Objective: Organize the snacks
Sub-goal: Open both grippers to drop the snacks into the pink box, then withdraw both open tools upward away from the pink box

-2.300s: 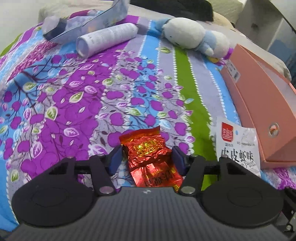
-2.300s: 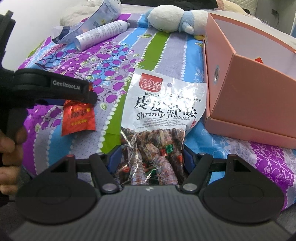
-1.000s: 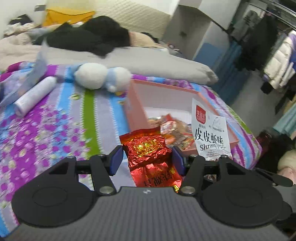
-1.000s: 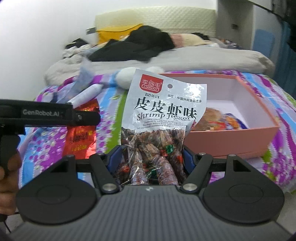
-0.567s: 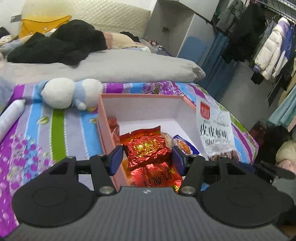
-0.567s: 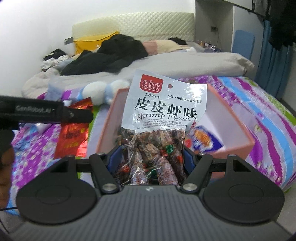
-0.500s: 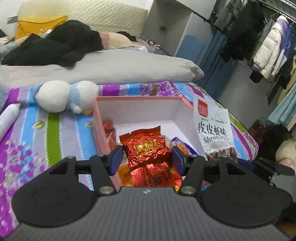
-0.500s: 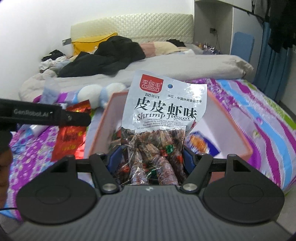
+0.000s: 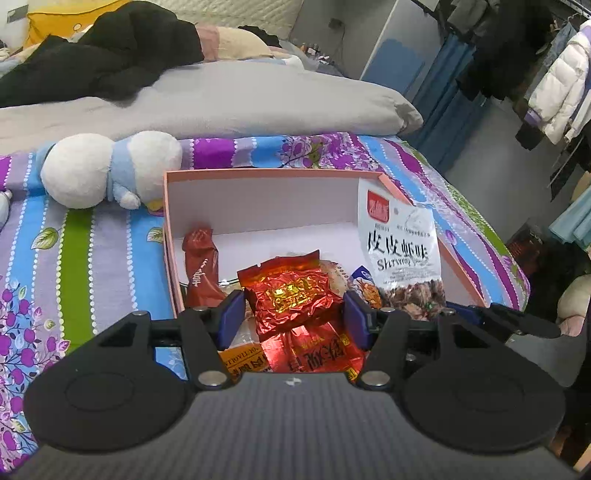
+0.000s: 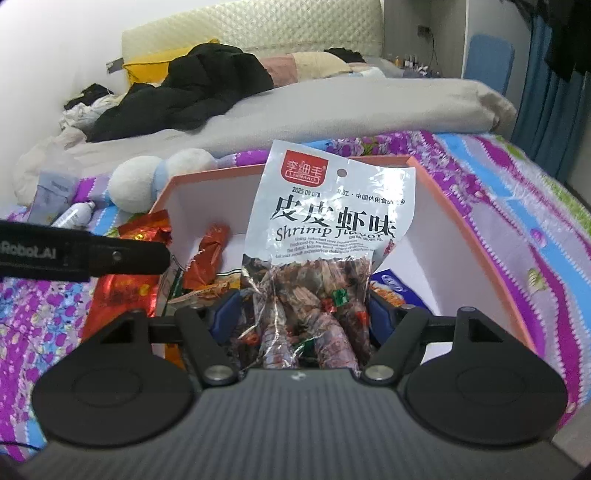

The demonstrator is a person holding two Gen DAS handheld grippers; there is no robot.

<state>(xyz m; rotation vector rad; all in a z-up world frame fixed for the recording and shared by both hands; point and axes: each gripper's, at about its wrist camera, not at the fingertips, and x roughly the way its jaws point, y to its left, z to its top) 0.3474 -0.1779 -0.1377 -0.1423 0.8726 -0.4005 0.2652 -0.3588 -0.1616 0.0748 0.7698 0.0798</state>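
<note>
You are working in a lived-in bedroom at home. Under you is a bed (image 9: pixel 92 236) spread with a purple, blue and green flowered sheet, and a grey duvet (image 9: pixel 229 99) lies across it at 12 o'clock. Up at 11 o'clock you see a black coat (image 10: pixel 192 88) heaped by a yellow pillow (image 10: pixel 147 70) against a quilted headboard (image 10: pixel 258 26). A white and blue plush toy (image 9: pixel 107 170) rests at 10 o'clock, and jackets (image 9: pixel 557 85) hang at 2 o'clock.
</note>
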